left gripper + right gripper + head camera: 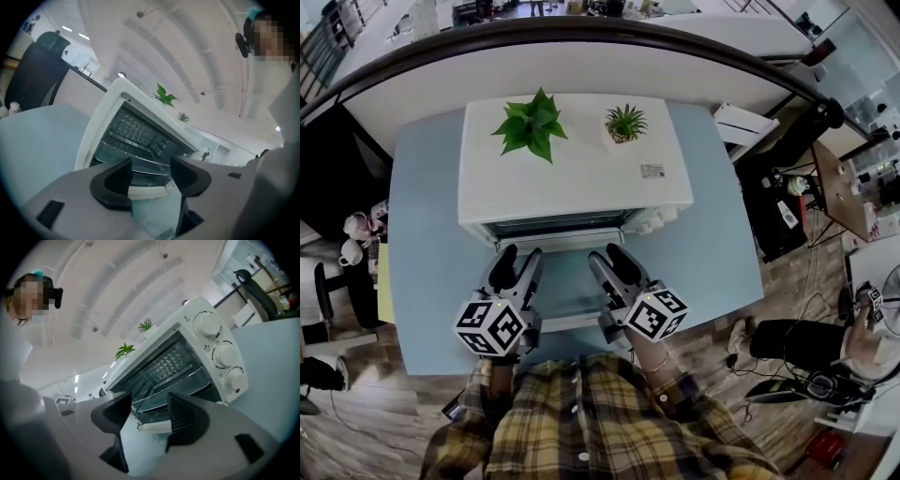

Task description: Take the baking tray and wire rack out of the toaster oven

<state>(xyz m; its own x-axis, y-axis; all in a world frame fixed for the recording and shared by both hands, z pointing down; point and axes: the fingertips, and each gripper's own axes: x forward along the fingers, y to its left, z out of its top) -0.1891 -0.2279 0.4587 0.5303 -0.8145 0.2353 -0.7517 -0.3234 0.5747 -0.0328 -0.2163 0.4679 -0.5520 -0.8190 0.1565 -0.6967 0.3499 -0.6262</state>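
A white toaster oven (572,178) stands on a light blue table (712,253), its glass door (572,298) folded down toward me. In the left gripper view the wire rack (140,139) sits inside the cavity above the shiny baking tray (136,160). The right gripper view shows the same rack (176,372) and tray (190,386). My left gripper (517,261) (151,173) hovers open over the door's left half. My right gripper (612,258) (147,411) stands open over the right half. Both point into the cavity. The door's white handle (154,426) shows between the jaws, untouched.
Two potted plants (532,124) (624,124) stand on the oven's top. Three control knobs (225,355) line its right side. A dark chair (37,70) stands beyond the table's left end. A seated person (825,342) and cables are on the floor at the right.
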